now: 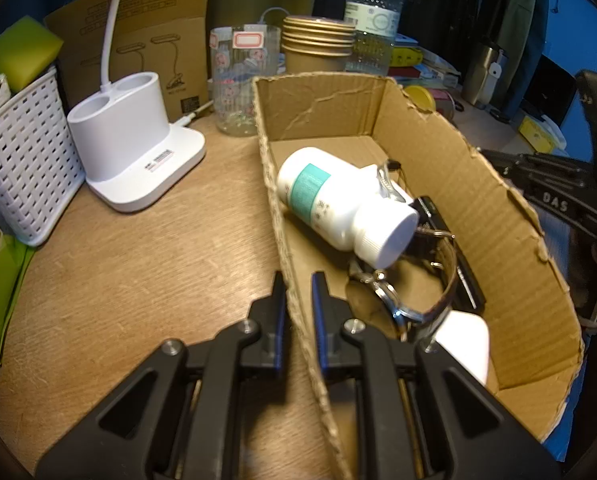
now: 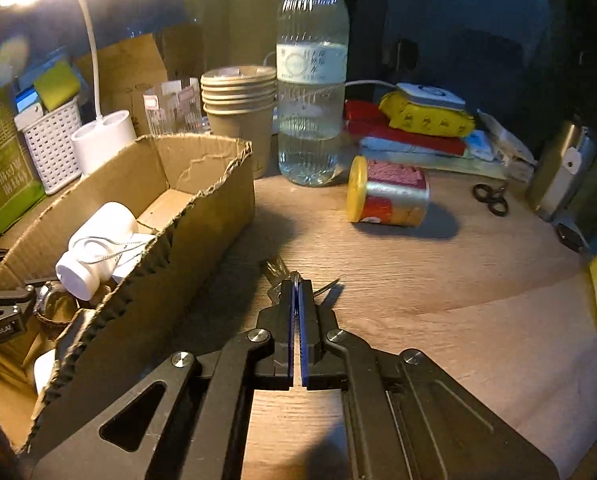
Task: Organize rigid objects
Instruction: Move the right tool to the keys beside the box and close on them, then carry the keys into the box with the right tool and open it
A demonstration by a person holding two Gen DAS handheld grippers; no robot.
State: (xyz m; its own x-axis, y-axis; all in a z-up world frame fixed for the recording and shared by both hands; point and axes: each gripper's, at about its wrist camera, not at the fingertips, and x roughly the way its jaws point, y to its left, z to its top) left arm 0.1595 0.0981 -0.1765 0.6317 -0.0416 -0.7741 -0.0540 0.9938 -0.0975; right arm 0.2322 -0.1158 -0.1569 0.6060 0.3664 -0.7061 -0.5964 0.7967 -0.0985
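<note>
In the left wrist view, lower centre, the left claw (image 1: 298,280) straddles the near left wall of the cardboard box (image 1: 498,216), one finger outside and one inside, clamped on the wall edge. Inside the box, just beyond the claw, lies a wristwatch (image 1: 410,300) beside a white block (image 1: 466,340); a white pill bottle (image 1: 338,204) lies on its side further in, cap toward the camera. Dark flat items under the bottle cannot be identified.

In the right wrist view, lower centre, the right claw (image 2: 297,286) is pressed together on a key ring (image 2: 296,278) (keys appear to hang from it, though the detail is blurred), just above the bench (image 2: 438,300) and right of the box.

Mid-frame right, a yellow-lidded can (image 2: 386,192) lies on its side on the bench. Behind it stands a water bottle (image 2: 312,80), with stacked paper cups (image 2: 238,100) on its left. At upper left, a white lamp base (image 2: 104,136) and a white basket (image 2: 52,140) stand behind the box.
</note>
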